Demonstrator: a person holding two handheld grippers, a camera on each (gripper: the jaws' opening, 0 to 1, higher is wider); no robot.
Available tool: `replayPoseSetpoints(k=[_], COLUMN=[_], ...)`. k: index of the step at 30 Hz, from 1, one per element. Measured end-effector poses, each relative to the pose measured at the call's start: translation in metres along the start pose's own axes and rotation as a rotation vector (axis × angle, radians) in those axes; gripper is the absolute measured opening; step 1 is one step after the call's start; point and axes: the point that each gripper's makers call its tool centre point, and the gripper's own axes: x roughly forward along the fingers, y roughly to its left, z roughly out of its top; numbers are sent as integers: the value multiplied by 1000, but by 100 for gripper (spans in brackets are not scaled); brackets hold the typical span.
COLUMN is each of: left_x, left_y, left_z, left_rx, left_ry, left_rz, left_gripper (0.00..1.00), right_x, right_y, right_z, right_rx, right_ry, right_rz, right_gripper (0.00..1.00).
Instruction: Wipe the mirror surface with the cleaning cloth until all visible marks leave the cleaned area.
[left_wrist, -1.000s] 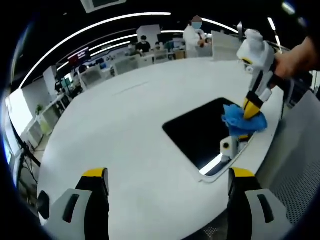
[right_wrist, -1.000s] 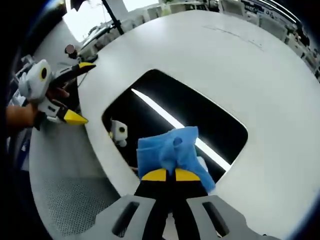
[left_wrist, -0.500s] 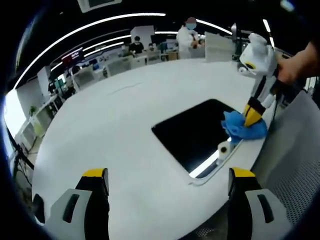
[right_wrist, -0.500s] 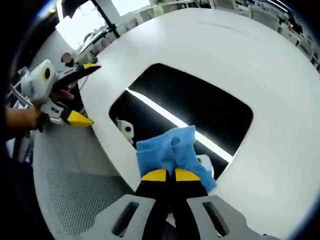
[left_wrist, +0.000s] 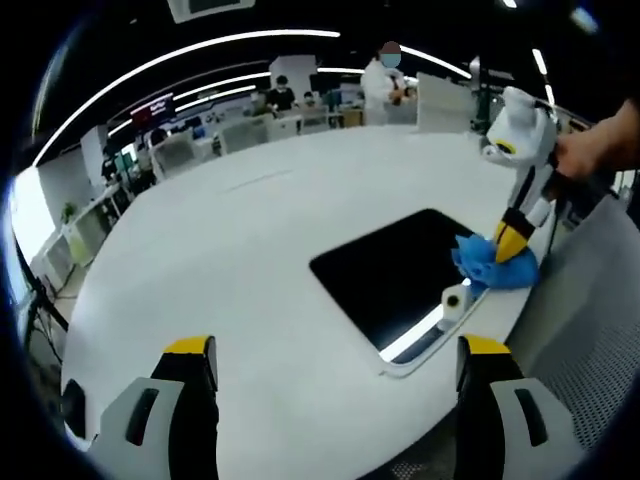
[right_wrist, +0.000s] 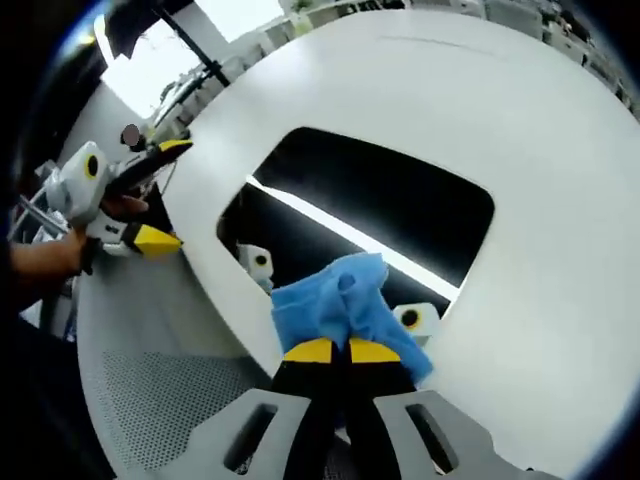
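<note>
The right claw (right_wrist: 331, 349) grips the blue cloth (right_wrist: 340, 308) at the mirror's (right_wrist: 380, 205) near edge; the left claw (left_wrist: 335, 360) is wide open, holding nothing.

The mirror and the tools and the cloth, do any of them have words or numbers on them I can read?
None can be read.
mirror: no writing, just reflected ceiling lights.
blue cloth, held by the right tool: plain.
left tool: no lettering.
Screen on the far wall: too blurred to read.
</note>
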Motion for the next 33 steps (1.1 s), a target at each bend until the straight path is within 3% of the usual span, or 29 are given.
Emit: replayPoseSetpoints(k=[13, 17, 19, 22, 24, 28, 33], left_x=[-2, 2, 1, -1, 2, 2, 2], left_y=[10, -3, -2, -9, -12, -13, -15], left_z=[0, 3, 7, 14, 10, 10, 9], left_rx=[-2, -6, -80, -72, -38, -34, -15], left_ry=[4, -5, -30, -67, -40, -38, -32], left_rz=[50, -11, -13, -49, -58, -67, -74], left_gripper=[100, 100, 100, 100, 100, 100, 100], right_x=[-8, -7, -7, -7, -6, -4, -2], right_y=[-13, -13, -13, -14, -16, -21, -35], right_z=[-8, -7, -7, -6, -2, 8, 24], right_rx=[1, 28, 36, 68, 115, 102, 157], right_ry=[2, 8, 3, -9, -18, 14, 11], right_rz=[8, 5, -8, -18, -13, -55, -68], right_gripper=[0, 0, 0, 0, 0, 0, 0])
